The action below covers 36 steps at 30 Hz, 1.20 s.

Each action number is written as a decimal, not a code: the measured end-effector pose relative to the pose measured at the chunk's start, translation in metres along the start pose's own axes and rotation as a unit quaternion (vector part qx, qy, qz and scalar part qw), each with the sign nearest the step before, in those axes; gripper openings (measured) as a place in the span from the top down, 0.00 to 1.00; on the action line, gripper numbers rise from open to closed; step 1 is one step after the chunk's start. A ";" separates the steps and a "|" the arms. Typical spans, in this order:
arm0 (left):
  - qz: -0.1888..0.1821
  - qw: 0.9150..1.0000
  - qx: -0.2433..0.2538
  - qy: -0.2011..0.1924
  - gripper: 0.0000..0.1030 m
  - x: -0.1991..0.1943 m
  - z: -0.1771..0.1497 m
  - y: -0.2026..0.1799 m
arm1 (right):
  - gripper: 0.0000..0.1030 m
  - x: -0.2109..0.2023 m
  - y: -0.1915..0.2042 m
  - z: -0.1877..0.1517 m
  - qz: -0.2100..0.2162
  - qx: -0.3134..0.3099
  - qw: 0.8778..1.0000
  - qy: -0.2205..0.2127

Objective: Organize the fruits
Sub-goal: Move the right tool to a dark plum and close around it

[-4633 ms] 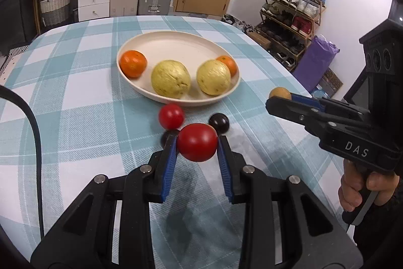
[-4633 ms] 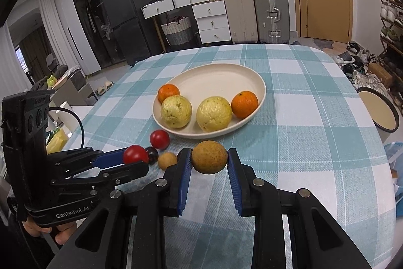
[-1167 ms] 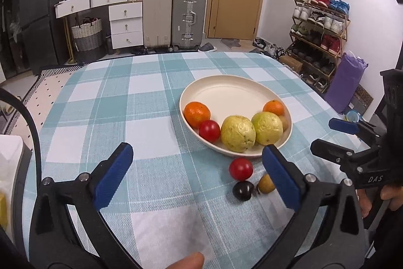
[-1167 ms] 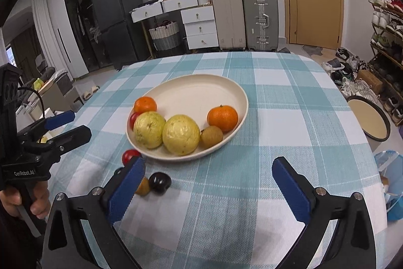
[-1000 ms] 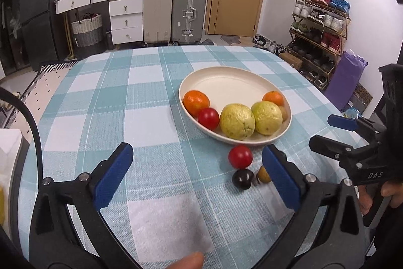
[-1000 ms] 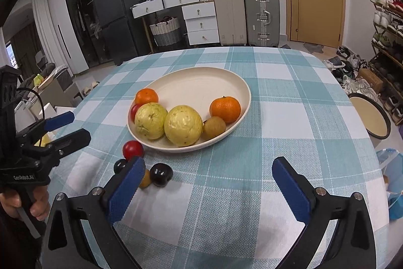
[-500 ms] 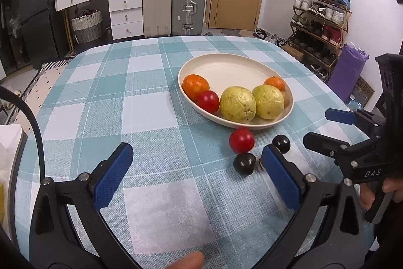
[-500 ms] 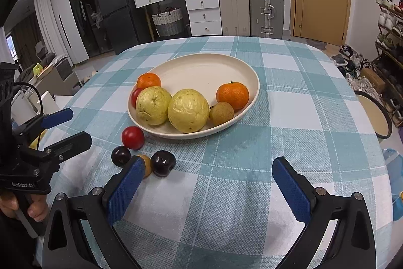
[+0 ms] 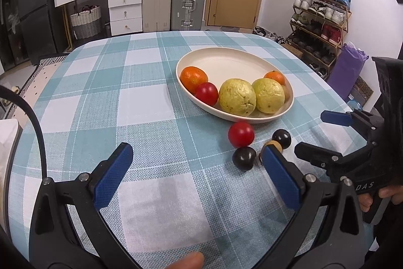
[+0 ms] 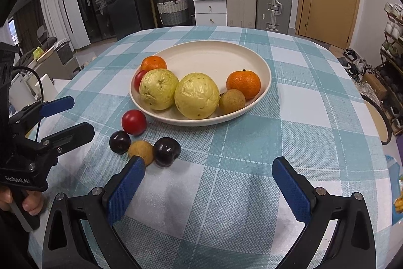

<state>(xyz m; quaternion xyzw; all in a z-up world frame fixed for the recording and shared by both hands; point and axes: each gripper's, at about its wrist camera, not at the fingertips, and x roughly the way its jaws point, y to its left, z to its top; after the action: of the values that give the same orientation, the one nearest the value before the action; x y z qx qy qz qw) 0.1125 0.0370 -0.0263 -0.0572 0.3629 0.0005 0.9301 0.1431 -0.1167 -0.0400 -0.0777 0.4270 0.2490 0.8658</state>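
A cream plate holds two oranges, two yellow-green guavas, a red tomato and a small brown fruit. On the cloth in front of it lie a red tomato, two dark plums and a small tan fruit. My left gripper is open and empty, short of the loose fruits. My right gripper is open and empty; its left pad is beside the tan fruit.
The table has a teal-and-white checked cloth. Each gripper shows in the other's view, at the left edge and the right edge. Suitcases, drawers and a shoe rack stand beyond the table.
Both grippers held fruits 4.6 s ago; those fruits now lie in the plate and both are wide open. Over the last second both have moved closer to the loose fruits.
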 end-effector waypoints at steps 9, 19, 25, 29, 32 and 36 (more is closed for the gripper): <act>-0.006 1.000 0.001 0.012 0.01 0.005 -0.002 -0.002 | 0.00 0.011 0.000 -0.003 -0.019 -0.008 0.999 0.026; -0.006 1.000 -0.010 0.021 0.01 0.009 -0.003 0.002 | 0.00 0.026 0.004 0.005 -0.023 -0.017 0.999 0.044; -0.010 0.999 -0.011 0.031 0.01 0.013 -0.003 0.003 | 0.00 0.033 0.011 0.010 -0.011 -0.026 0.998 0.053; -0.010 0.999 -0.019 0.035 0.01 0.015 -0.003 0.006 | 0.03 0.033 0.015 0.011 -0.001 -0.026 0.999 0.048; -0.011 0.999 -0.024 0.038 0.01 0.017 -0.003 0.008 | 0.15 0.032 0.017 0.013 0.004 -0.023 0.999 0.042; -0.009 0.999 -0.027 0.040 0.01 0.018 -0.003 0.009 | 0.29 0.030 0.020 0.015 0.017 -0.021 0.999 0.036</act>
<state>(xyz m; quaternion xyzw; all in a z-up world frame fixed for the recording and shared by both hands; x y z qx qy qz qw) 0.1227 0.0450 -0.0416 -0.0862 0.3988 -0.0006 0.9130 0.1587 -0.0830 -0.0521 -0.0973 0.4544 0.2692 0.8436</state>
